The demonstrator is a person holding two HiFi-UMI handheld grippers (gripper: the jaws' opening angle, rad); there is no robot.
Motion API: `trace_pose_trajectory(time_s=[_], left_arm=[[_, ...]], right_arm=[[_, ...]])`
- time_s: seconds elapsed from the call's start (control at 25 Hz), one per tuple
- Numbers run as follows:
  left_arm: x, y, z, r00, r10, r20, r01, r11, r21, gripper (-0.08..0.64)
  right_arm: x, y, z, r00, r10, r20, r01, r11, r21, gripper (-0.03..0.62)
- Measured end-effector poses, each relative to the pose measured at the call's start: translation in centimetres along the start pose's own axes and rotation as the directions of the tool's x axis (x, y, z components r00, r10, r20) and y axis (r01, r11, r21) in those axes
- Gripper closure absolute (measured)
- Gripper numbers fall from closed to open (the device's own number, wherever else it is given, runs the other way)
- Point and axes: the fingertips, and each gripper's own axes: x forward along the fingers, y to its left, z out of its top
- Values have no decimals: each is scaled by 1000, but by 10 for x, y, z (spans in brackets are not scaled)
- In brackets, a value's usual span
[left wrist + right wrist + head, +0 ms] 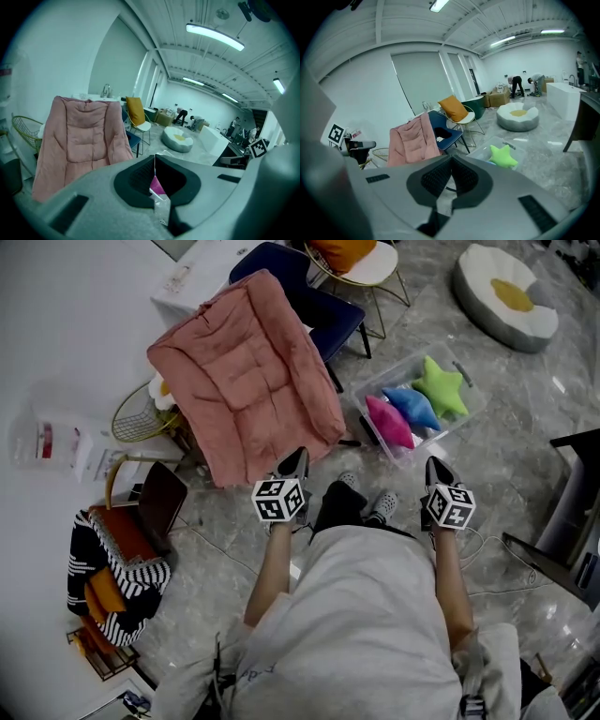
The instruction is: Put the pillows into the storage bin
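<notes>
Both pairs of jaws are pressed fully together with nothing caught between them. The left gripper [154, 163] has its dark ribbed pads meeting in a thin seam. Past their tips a sliver of magenta and some clear plastic show, lying beyond the gripper and not in its grip. The right gripper [451, 160] is clenched the same way and is just as empty.

From the head view both grippers hang in front of the person, apart from each other, and they point toward the storage bin [463, 414]. The bin is a clear plastic tub that stands on the grey marbled floor, just ahead of the person's feet. Three pillows lie inside it, side by side. The green star pillow [441, 386] is bright lime with plump points and sits at the far end. The blue pillow [413, 407] is in the middle, and the magenta pillow [388, 422] is at the near end. Neither gripper touches the bin or its contents.

To the left of the bin, a large pink quilted cushion [246, 376] is draped over a chair.
</notes>
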Motion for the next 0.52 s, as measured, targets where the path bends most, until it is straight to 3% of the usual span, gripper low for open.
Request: trace_pose_trajectory(time_s=[0.52], left_arm=[[11, -22, 4, 999, -37, -2, 37, 999, 15, 549]], right_arm=[[-12, -7, 4, 1000, 6, 13, -6, 1000, -18, 595]])
